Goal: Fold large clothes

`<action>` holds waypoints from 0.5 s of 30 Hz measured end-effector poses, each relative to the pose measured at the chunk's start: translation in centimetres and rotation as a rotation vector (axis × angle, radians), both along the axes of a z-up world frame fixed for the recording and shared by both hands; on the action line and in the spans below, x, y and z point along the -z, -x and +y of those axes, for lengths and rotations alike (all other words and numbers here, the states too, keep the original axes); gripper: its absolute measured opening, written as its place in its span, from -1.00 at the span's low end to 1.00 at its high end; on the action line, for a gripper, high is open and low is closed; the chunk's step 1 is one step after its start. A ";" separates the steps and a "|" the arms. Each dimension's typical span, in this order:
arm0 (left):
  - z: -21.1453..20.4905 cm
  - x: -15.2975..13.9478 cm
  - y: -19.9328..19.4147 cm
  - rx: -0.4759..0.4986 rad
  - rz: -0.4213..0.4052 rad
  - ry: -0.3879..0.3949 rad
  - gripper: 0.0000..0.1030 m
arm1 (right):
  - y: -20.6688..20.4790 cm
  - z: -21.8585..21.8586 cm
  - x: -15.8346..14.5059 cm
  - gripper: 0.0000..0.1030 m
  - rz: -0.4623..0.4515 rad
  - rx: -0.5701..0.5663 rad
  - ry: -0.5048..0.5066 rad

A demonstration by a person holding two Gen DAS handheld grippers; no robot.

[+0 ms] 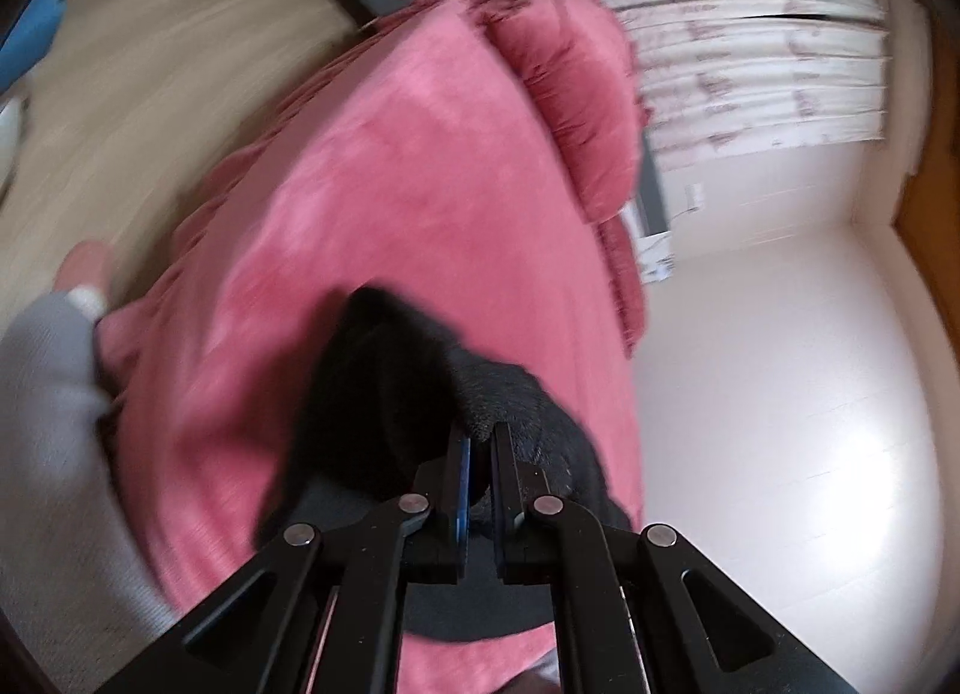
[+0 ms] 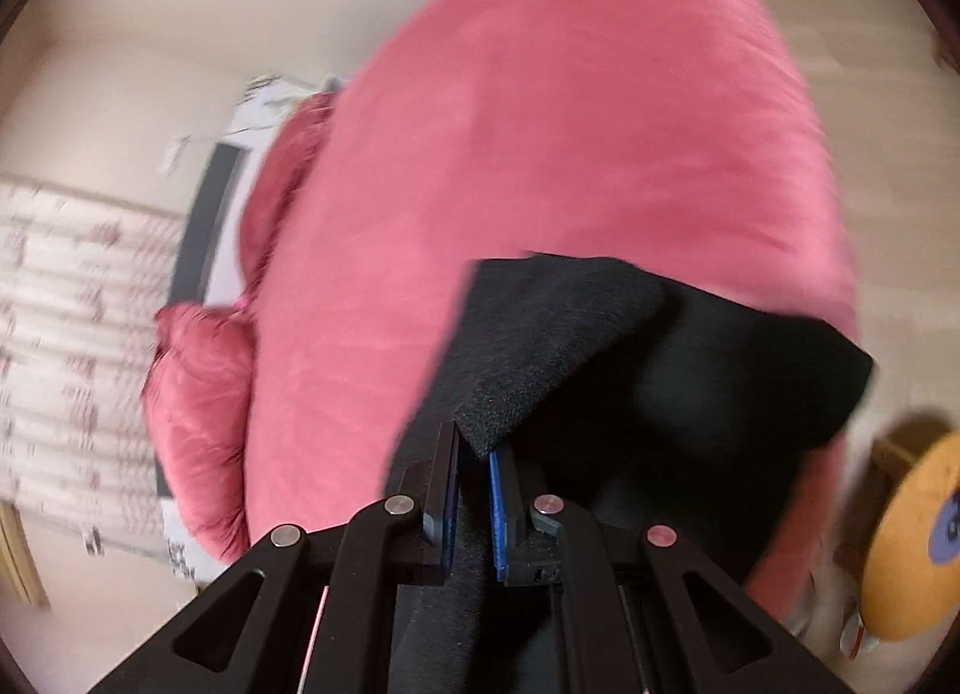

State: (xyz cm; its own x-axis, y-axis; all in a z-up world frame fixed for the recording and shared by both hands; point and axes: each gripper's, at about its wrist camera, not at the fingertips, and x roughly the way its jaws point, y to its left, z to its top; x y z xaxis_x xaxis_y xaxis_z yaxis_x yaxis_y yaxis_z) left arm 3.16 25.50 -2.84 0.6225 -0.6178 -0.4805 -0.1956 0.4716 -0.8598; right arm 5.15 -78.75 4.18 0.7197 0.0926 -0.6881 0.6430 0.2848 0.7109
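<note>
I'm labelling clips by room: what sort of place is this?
Most likely a bedroom at home: a bed under a pink fleece bedspread, a matching ruffled pink pillow and a pale patterned curtain.

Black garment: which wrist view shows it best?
The right wrist view: the black garment fills more of the frame, with its folded edge and weave sharp over the pink bedspread. In the left wrist view the garment is smaller, blurred and mostly featureless.
</note>
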 end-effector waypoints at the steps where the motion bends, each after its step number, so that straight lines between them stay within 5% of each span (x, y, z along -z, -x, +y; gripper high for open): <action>1: -0.1 1.4 0.5 -0.003 0.047 -0.008 -0.90 | 0.6 -0.2 1.6 -0.84 0.029 0.007 -0.019; 7: 0.0 2.5 1.7 -0.071 0.077 0.057 -0.90 | 0.8 -0.4 4.2 -0.84 0.044 0.034 -0.074; 15: -0.7 -3.7 0.4 -0.029 -0.062 0.018 -0.90 | -3.0 0.7 -8.2 -0.84 -0.183 -0.177 0.172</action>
